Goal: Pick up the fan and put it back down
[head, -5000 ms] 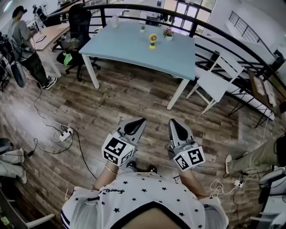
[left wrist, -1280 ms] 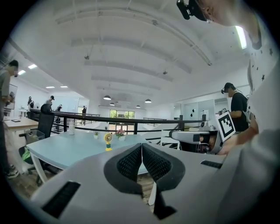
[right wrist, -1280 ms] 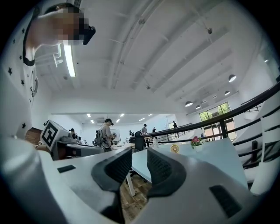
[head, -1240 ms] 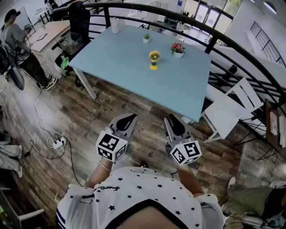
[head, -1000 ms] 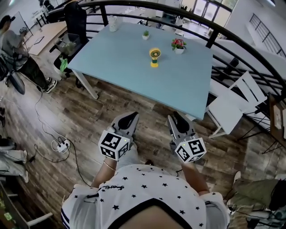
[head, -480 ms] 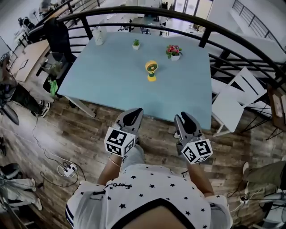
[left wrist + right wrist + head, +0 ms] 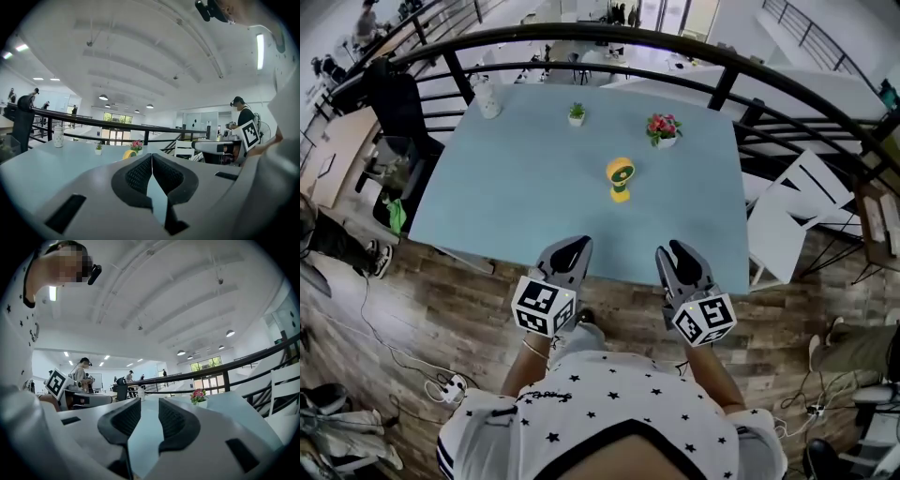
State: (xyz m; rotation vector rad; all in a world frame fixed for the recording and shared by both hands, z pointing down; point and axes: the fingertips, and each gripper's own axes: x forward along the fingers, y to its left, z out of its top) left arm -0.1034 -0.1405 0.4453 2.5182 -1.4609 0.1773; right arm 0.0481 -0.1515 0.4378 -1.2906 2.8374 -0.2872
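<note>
The flower pot (image 7: 664, 142) is holding pink blooms and the plant pot (image 7: 577, 120) a green sprig, both on the blue tabletop (image 7: 516, 192) beside a railing (image 7: 581, 35). The left hand-held gripper (image 7: 571, 247) is hovering closed, and the right hand-held gripper (image 7: 674, 253) is hovering narrowly parted and empty.

**Starred shirt, grey grippers**

The person wears a white short-sleeved shirt (image 7: 609, 398) dotted with small black stars. Dark stripes edge the sleeve (image 7: 448, 448). The left gripper (image 7: 572, 247) and right gripper (image 7: 677, 253) have pale grey shells and black ribbed fingers (image 7: 138, 173). Each carries a white cube (image 7: 543, 307) with black square markers.
</note>
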